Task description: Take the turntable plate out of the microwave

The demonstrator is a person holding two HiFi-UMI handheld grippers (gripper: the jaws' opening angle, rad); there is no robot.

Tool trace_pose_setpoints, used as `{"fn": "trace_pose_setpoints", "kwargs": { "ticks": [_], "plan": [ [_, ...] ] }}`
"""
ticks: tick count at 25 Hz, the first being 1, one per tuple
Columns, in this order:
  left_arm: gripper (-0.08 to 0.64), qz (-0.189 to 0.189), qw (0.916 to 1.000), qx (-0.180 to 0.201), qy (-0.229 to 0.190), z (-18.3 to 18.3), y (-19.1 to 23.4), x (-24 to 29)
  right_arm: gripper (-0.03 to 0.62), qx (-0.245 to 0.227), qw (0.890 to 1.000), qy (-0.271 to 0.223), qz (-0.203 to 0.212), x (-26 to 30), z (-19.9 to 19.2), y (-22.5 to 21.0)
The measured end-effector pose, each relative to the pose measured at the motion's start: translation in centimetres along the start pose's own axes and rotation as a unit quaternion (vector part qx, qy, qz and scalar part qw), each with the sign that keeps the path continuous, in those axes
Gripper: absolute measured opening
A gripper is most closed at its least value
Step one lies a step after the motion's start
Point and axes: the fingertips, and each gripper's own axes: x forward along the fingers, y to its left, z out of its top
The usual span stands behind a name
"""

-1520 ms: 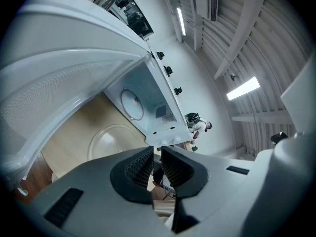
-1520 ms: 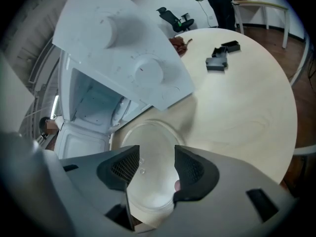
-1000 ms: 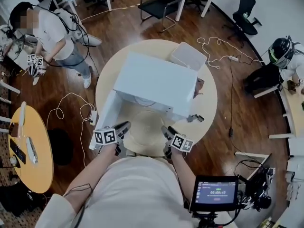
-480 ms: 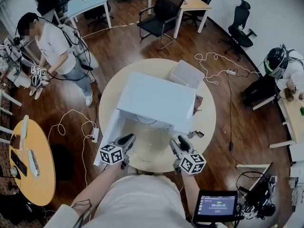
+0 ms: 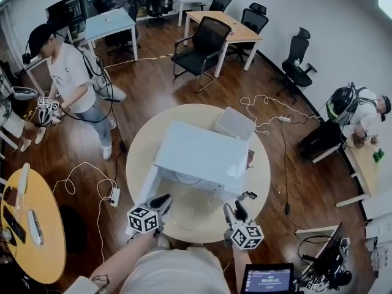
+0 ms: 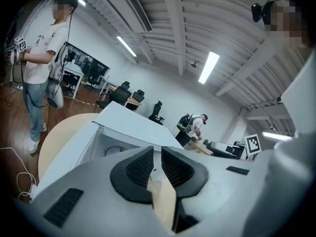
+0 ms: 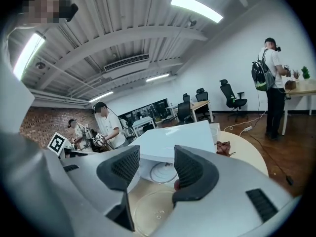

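Glass plate (image 5: 196, 206) before white microwave (image 5: 205, 152)

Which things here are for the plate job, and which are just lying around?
For the job: white box-shaped microwave, door open; clear round glass turntable plate, out on the round beige table; left gripper; right gripper.
Just lying about: white plastic bin; small crumpled brown thing; white floor power strip.

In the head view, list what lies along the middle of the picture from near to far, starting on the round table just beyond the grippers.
turntable plate → microwave → white bin → black office chair
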Motion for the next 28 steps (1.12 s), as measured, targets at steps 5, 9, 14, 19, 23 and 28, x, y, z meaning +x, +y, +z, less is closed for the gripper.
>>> {"fn": "trace_pose_setpoints", "kwargs": {
  "ticks": [5,9,14,19,23,28],
  "plan": [
    [0.037,-0.017,0.9998,0.009,-0.002,-0.4,0.1,-1.2,0.224,0.006,0.999,-0.017,-0.039,-2.3,-1.8,1.0],
    [0.037,-0.029,0.9992,0.027,-0.009,-0.2,0.4,-1.5,0.224,0.010,0.997,-0.028,-0.068,-3.5,-3.0,1.6],
    [0.037,-0.039,0.9987,0.032,-0.009,-1.0,-0.5,-2.2,0.222,-0.020,0.996,-0.030,-0.082,-5.9,-2.8,2.5],
    [0.037,-0.048,0.9978,0.046,0.006,-2.1,-1.1,-2.1,0.222,-0.032,0.995,-0.025,-0.095,-7.8,-2.4,3.1],
    [0.037,-0.062,0.9952,0.075,0.009,-1.9,-2.0,-2.0,0.151,-0.029,0.993,-0.044,-0.107,-9.0,-3.1,3.0],
    [0.037,-0.053,0.9945,0.090,0.006,-1.7,-2.5,-3.5,0.138,-0.022,0.994,-0.059,-0.095,-9.4,-3.8,3.5]
  ]
}}
